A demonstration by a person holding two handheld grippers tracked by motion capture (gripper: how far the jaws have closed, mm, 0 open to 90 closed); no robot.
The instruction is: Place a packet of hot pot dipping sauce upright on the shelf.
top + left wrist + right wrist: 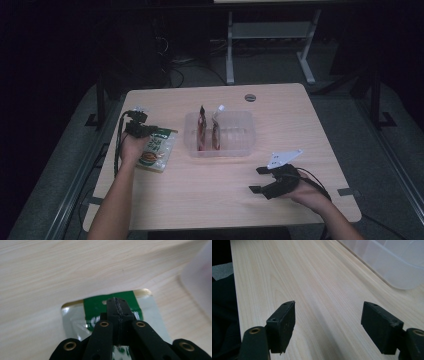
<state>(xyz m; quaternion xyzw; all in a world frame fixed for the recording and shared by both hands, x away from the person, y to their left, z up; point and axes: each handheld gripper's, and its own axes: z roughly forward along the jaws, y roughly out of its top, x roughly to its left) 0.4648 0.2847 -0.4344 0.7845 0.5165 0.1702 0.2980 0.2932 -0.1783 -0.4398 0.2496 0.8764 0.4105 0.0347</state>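
Clear bin (240, 120) holds two upright pouches (202, 131). Left gripper (117, 307) fingers closed over green packet (97, 306); right gripper (328, 326) fingers apart.

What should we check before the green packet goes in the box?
1. Left tongs shut over the green packet: ok, jaws pressed together above it.
2. Packet really pinched between them: cannot tell.
3. Room in the box: ok, right part bare; two packets stand at its left.
4. Right tongs out of the way: ok, open over bare table.
5. Packet lifted: not ok, lies flat on the table.
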